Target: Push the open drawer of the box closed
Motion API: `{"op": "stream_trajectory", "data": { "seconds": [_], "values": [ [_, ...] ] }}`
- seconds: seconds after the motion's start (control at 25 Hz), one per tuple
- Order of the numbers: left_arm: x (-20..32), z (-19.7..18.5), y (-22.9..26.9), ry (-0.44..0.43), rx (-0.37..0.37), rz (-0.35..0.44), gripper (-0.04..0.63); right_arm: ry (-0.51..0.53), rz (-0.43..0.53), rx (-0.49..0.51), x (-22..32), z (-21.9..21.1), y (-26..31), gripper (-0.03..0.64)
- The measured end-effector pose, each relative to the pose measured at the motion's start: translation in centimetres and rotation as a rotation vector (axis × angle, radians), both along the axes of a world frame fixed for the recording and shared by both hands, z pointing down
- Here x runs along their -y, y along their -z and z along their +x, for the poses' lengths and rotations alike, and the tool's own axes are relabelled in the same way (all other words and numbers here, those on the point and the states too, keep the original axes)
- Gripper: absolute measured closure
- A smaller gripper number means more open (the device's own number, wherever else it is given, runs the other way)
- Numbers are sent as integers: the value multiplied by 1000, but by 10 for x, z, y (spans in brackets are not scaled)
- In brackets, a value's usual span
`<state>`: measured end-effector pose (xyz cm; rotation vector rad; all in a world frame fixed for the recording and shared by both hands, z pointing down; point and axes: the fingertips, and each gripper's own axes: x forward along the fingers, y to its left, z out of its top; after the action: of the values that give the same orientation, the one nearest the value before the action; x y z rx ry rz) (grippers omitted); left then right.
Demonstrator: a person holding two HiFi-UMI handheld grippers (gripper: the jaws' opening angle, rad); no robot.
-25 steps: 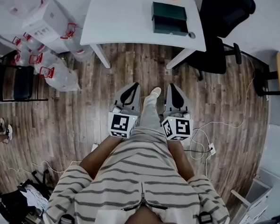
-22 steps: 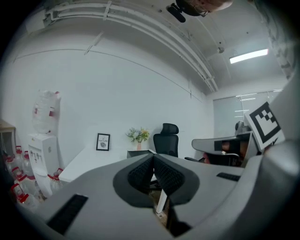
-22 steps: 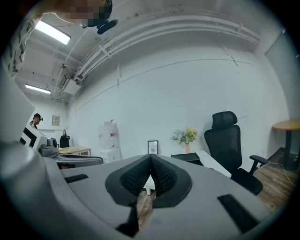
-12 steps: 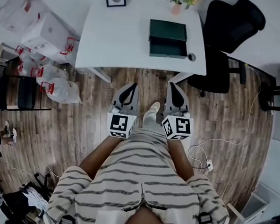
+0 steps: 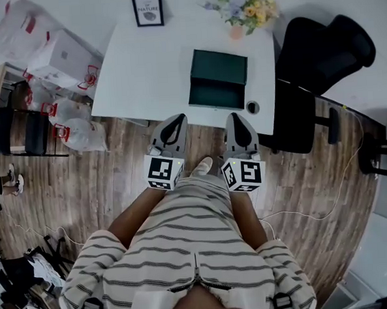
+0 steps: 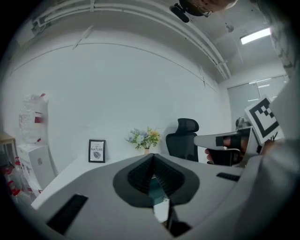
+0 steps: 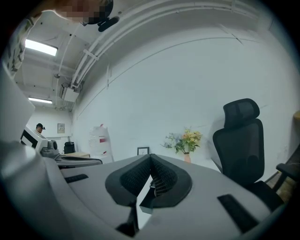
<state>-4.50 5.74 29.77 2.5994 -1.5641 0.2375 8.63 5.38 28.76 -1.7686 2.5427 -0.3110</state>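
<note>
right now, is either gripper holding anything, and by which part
Nothing is held: the left gripper and right gripper are both shut and empty, short of the green box.

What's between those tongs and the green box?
Nothing but bare white table, seen in the head view, between the left tongs, right tongs and the green box.

A white table stands on the brown wooden floor, with a black office chair just beside it. The wall is white, and a long ceiling lamp is lit.
</note>
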Motion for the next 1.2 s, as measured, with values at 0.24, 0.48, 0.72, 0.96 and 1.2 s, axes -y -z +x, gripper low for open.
{"op": "stream_trajectory", "data": {
  "seconds": [0.24, 0.48, 0.72, 0.96, 1.2],
  "values": [
    [32, 19, -6, 27, 15, -18, 594, 34, -29, 23, 33, 15, -12, 604],
    [50, 18, -18, 41, 25, -61, 594, 36, -78, 38, 45, 18, -31, 604],
    [70, 3, -45, 28, 19, -136, 594, 40, -140, 19, 51, 5, -60, 606],
    [105, 0, -63, -8, 8, -196, 594, 14, -221, -1, 58, -3, -81, 604],
    [140, 0, -93, -40, 17, -283, 594, -13, -280, -20, 71, -10, -108, 604]
  ]
}}
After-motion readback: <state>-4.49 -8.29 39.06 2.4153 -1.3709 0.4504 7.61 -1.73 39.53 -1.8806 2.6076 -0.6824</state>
